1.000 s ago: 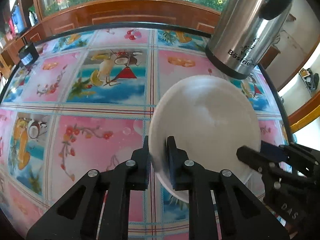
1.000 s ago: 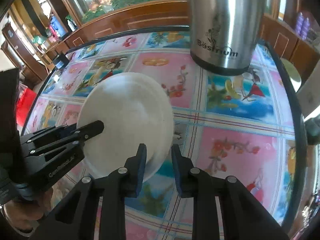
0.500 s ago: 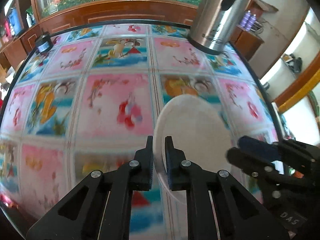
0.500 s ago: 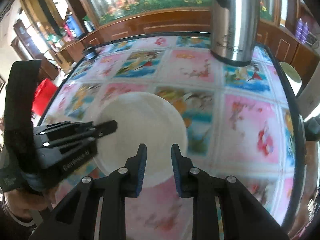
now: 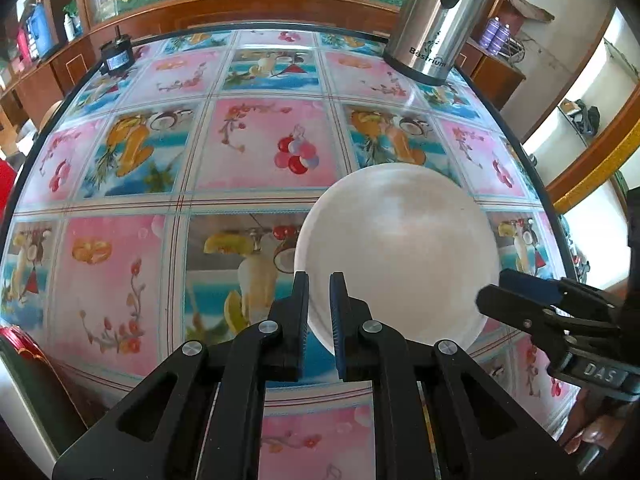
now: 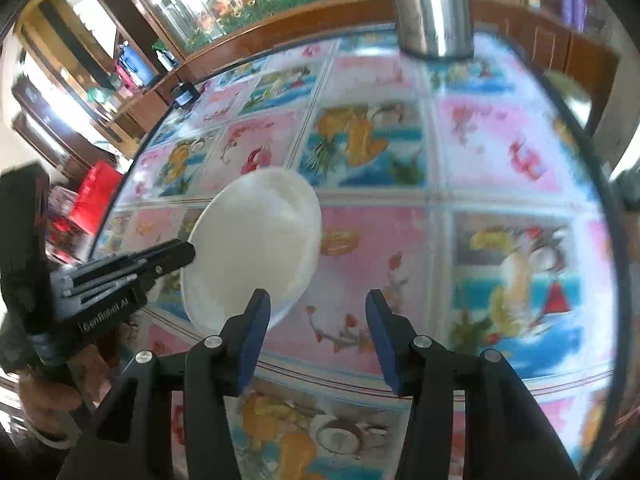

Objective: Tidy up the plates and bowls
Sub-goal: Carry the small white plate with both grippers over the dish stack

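Observation:
A white plate (image 5: 396, 256) is held above the patterned table. My left gripper (image 5: 319, 292) is shut on the plate's near-left rim. In the right wrist view the plate (image 6: 252, 248) sits left of centre, with the left gripper clamped on its left edge. My right gripper (image 6: 316, 308) is open and empty, its jaws wide apart just right of the plate's rim. In the left wrist view the right gripper's fingers (image 5: 516, 300) show at the plate's right edge, not touching it.
A tall steel thermos (image 5: 436, 20) stands at the table's far right. A small black object (image 5: 116, 54) sits at the far left edge. The table (image 5: 120, 280) has a glass top over fruit-print cloth and a dark rim. A red item (image 5: 20, 350) lies at the near left.
Both grippers pulled the plate back toward the table's near side, away from the thermos. The right gripper has let go of the plate's rim and opened wide.

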Demonstrator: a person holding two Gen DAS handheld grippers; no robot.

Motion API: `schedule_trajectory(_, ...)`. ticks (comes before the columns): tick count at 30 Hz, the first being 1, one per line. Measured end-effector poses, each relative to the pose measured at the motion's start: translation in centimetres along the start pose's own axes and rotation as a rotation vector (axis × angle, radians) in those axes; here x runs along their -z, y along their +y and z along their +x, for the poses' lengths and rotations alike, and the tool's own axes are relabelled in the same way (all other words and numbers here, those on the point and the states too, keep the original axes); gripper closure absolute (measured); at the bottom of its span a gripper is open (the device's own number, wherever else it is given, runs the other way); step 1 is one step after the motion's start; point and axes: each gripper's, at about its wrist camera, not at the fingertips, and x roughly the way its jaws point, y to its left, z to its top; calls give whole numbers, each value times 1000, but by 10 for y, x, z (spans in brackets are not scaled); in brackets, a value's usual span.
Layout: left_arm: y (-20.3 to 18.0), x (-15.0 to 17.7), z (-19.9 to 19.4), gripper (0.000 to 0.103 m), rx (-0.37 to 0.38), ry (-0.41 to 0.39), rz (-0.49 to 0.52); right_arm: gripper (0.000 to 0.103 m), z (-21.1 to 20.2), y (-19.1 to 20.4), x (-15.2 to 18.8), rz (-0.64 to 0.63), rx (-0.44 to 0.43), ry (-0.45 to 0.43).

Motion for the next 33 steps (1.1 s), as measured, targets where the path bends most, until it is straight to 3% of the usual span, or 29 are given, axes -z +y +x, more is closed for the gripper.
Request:
schedule_trajectory(6, 8, -5, 0, 93, 24, -8, -40, 53, 1, 7, -2, -24, -3, -12)
schedule_trajectory(10, 3, -7, 12, 93, 53, 29, -33, 54, 7, 6, -8, -39, 18, 1)
schedule_trajectory(12, -1, -5, 16, 92, 43, 34, -19, 60, 14, 5, -9, -48, 25, 20)
schedule_trajectory(14, -3, -4, 19, 91, 36, 36, -13, 80, 22, 5, -6, -51, 13, 40)
schedule_trajectory(16, -3, -3, 18, 91, 29, 39, -1, 84, 24, 7, -1, -62, 5, 52)
schedule_trajectory(23, 5, 12, -8, 91, 31, 22, 10, 84, 9, 25, 17, -98, -12, 44)
schedule_trajectory(33, 49, 55, -87, 91, -39, -86, 25, 81, -16, 102, 44, -233, -50, 16)
